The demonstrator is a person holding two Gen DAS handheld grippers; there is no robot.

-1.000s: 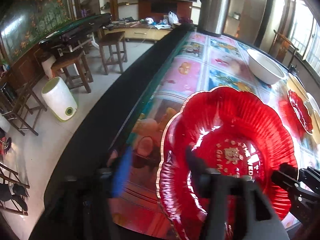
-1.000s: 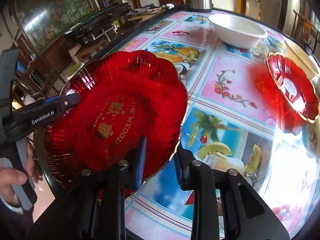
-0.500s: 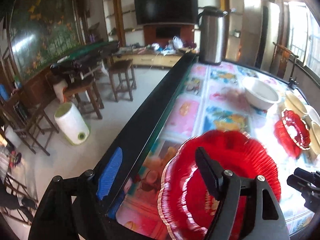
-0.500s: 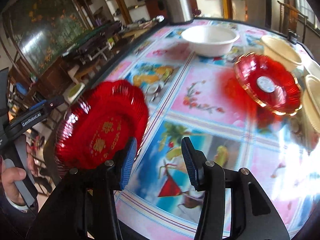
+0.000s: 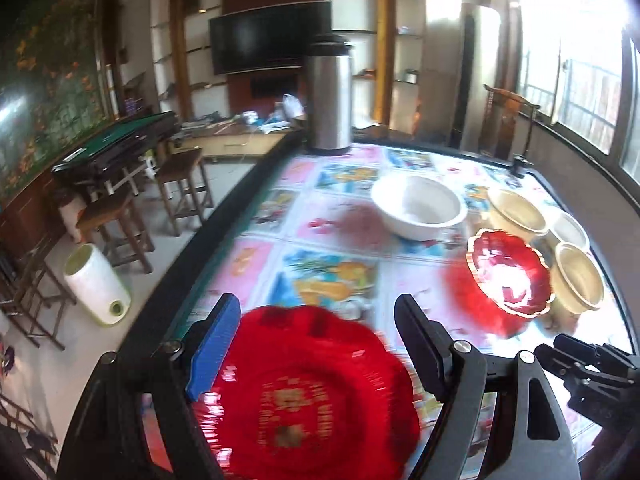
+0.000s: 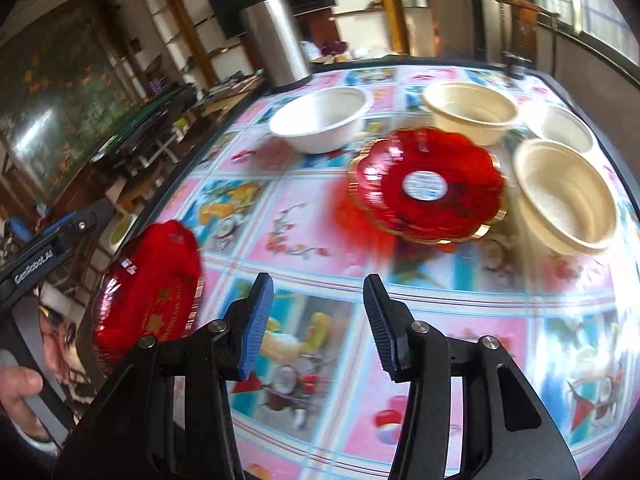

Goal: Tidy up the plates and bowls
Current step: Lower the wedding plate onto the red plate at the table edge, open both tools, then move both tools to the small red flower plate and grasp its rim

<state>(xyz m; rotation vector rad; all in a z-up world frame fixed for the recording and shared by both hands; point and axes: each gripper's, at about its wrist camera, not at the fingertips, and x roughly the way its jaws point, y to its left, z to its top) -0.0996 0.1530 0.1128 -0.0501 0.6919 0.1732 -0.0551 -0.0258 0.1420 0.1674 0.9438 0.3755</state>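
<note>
Left tongs: your left tongs [image 5: 316,340] are spread wide, and nothing is pinched between the fingers.
Right tongs: your right tongs [image 6: 318,320] are opening, with only the patterned cloth showing in the gap.
Big red plate: the big red plate [image 5: 308,396] sits at the near left edge of the counter [image 5: 344,240]. In the left wrist view it lies below and between the spread fingers, blurred; you cannot tell whether a finger touches it. In the right wrist view it sits off to the left of your right tongs, clear of them.
Small red plate: the small red plate [image 6: 428,184] with the gold rim rests far right on the counter, near the bowls and well apart from the big one.
White bowl: the white bowl [image 6: 320,118] stands upright at the far middle, just left of the small red plate.
Cream bowls: one cream bowl [image 6: 470,112] sits beyond the small red plate, another [image 6: 566,196] just to its right, and a third [image 6: 560,126] farther back on the right.
Steel flask: the steel flask [image 5: 329,92] stands upright at the far edge of the counter.
Your hand: a hand [image 6: 18,396] grips the left handle at the lower left of the right wrist view.
</note>
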